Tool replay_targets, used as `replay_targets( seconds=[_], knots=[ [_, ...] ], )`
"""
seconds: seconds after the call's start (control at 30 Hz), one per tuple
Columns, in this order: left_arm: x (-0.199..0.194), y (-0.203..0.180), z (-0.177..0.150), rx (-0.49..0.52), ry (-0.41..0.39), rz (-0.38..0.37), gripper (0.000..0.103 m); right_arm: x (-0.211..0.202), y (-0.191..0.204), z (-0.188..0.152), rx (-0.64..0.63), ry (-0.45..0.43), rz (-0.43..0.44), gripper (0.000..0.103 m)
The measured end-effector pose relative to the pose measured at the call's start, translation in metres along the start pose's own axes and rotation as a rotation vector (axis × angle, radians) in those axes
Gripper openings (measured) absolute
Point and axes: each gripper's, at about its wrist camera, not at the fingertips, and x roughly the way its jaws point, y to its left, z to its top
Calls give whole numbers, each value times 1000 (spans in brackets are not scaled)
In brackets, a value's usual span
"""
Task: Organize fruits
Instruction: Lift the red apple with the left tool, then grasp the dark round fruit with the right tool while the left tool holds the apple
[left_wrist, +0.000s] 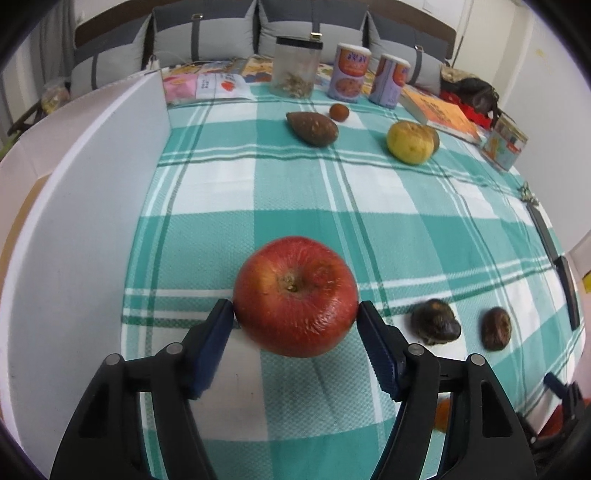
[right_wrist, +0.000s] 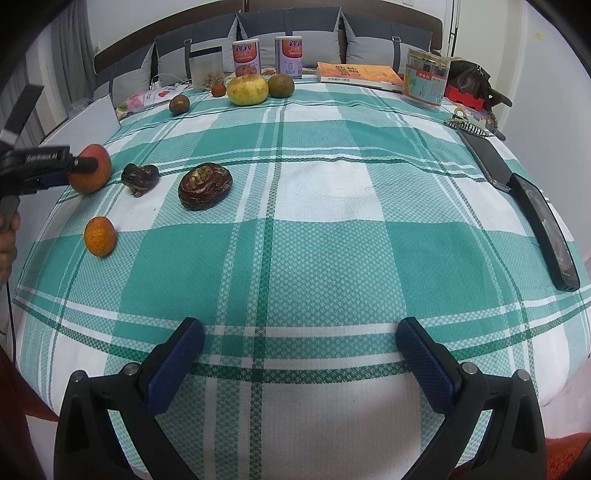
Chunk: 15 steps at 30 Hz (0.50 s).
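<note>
My left gripper is shut on a red apple, both pads touching its sides, just above the checked cloth; the apple also shows in the right wrist view. Two dark shrivelled fruits lie to its right, seen too in the right wrist view. A small orange lies near the left edge. A yellow fruit, a brown fruit and a small reddish fruit lie far back. My right gripper is open and empty over the near cloth.
A white board stands along the left edge. A clear jar, two cans, an orange book and a printed tin line the back. Two black flat devices lie at the right edge.
</note>
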Motion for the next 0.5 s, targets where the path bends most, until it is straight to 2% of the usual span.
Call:
replay_targets(
  seconds=[0.07,0.13,0.23,0.27,0.3,0.33,0.37,0.47,0.5],
  knots=[
    [-1,-1,2,-6,-14,25,77,1,-1,3,6,17,12,103],
    [-2,0,3,-15,-26,31,88,-1,-6,5,30,21,49,103],
    [2,0,3,5,-20,31,89,-5,-16,9,96,8,110,103],
    [4,-1,4,14,-19,38,89,-6,-18,12,109,3,123,103],
    [5,0,5,15,-20,35,84,-6,-20,18,116,0,144,103],
    [7,0,6,14,-20,12,71,-6,-20,25,118,-2,165,103],
    [7,1,8,7,-15,-9,72,-6,-21,31,121,-2,182,103],
    [7,1,9,-6,-20,-9,71,-1,-16,63,125,12,301,101],
    [7,1,9,-12,-20,-9,71,5,-7,78,100,35,341,95]
  ],
)
